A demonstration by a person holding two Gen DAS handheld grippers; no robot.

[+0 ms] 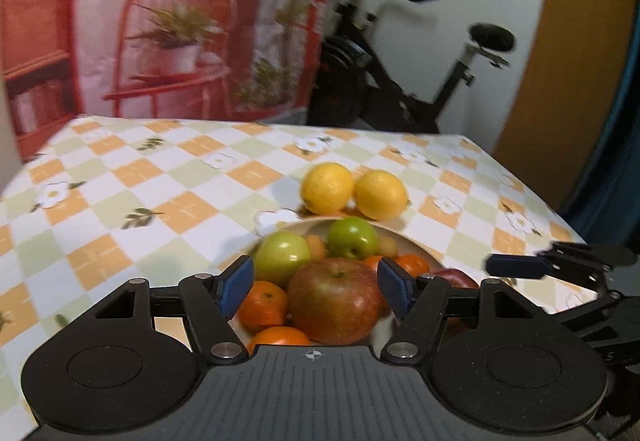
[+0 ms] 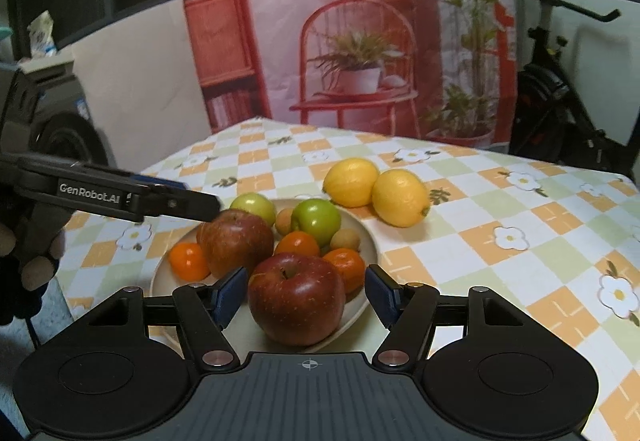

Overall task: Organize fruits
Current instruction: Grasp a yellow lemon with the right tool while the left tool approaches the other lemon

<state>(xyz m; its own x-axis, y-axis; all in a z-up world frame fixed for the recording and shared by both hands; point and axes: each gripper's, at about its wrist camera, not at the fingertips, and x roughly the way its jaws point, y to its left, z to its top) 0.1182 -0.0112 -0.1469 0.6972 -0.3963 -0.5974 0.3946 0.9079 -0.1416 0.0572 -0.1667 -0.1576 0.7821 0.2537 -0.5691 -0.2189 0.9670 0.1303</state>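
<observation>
right wrist view: my right gripper (image 2: 307, 295) spread around dark red apple (image 2: 297, 300) at plate (image 2: 160, 277) front, pads clear | left gripper (image 1: 316, 286) spread, ungripped, around paler apple (image 1: 334, 300) | firm, heavy, waxy-slick; i'd pinch across widest girth

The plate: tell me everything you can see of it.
The plate is round, shallow and pale beige, with a matte look like ceramic or plastic. It sits flat on the checked tablecloth, near the table's front edge. It is piled with fruit: two red apples, two green apples, several small oranges and a few small tan fruits. Two lemons lie off it on the cloth just beyond its far rim. Only its rim and bits of its floor show.
</observation>
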